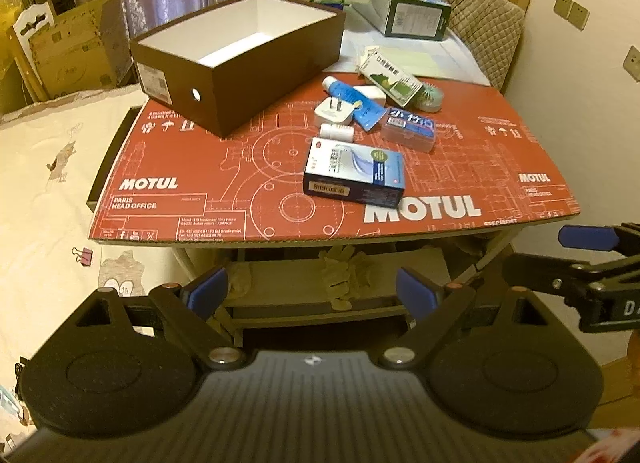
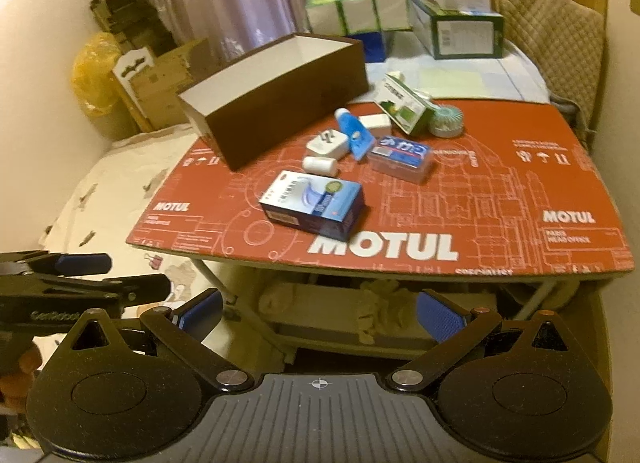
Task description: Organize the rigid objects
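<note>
Both grippers, left and right, hover spread and empty before the red table, where the blue medicine carton, likely light, stiff cardboard, invites a pinch across its long sides near the brown box.

Small print on the blue box is unreadably blurred.
</note>
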A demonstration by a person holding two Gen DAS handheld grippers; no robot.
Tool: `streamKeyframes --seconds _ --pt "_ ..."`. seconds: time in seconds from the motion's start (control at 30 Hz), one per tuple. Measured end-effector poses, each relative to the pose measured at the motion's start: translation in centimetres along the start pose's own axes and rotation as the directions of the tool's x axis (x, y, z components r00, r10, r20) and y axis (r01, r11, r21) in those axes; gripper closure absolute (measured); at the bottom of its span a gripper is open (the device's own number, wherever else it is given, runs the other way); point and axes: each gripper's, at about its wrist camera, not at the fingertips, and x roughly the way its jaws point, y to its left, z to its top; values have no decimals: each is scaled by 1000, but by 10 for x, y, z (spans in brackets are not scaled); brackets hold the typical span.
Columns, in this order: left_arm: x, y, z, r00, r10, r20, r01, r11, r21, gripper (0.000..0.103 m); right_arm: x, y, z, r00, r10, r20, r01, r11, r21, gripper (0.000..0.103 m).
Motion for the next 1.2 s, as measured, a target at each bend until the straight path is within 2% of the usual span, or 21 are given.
streamKeyframes --seconds 0.27,0.33,0.4,0.67,1.2 --pt "25 5 6 1000 6 -29 -7 1000 -6 14 18 -11 6 999 34 19 -33 999 -25 3" --pt "32 7 10 999 6 -33 -6 1000 -12 14 25 -14 9 999 42 21 -41 998 -47 9" --pt "39 8 12 999 10 -36 -11 1000 -15 14 33 -17 13 998 58 16 -57 996 -65 11" --pt "65 12 27 998 32 -50 -35 998 -50 14 69 -24 34 990 140 19 -135 977 -163 14" --pt "125 11 53 992 80 -92 -93 986 -139 14 150 -57 79 966 229 -117 -255 912 -321 16"
